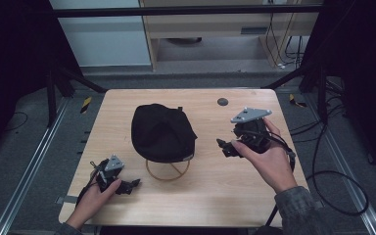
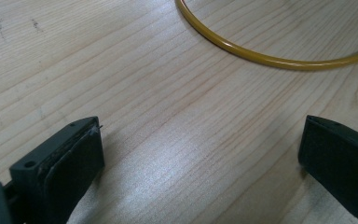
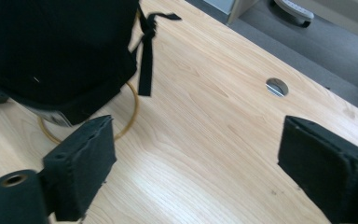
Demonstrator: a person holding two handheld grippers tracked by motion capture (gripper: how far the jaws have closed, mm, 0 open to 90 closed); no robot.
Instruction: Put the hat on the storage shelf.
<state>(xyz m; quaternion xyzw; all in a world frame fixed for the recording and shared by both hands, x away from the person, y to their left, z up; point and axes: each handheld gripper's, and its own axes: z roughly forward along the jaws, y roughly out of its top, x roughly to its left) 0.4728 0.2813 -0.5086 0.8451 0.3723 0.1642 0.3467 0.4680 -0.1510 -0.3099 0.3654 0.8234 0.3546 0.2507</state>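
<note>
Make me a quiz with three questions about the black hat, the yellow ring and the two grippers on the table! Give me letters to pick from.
1. Where is the black cap?
A. Mid-table, on a stand with a yellow ring as its base
B. On the floor
C. In the person's right hand

2. What colour is the ring?
A. Blue
B. Yellow
C. Red

3. How are the left gripper and right gripper set?
A. Both shut on the cap
B. One open, one shut
C. Both open, holding nothing

Answers:
1. A: the high view shows the cap in the middle of the wooden table, with the ring on the tabletop below it.
2. B: the left gripper view shows its curve as yellow.
3. C: in each gripper view the black jaws stand wide apart with bare wood between.
</note>
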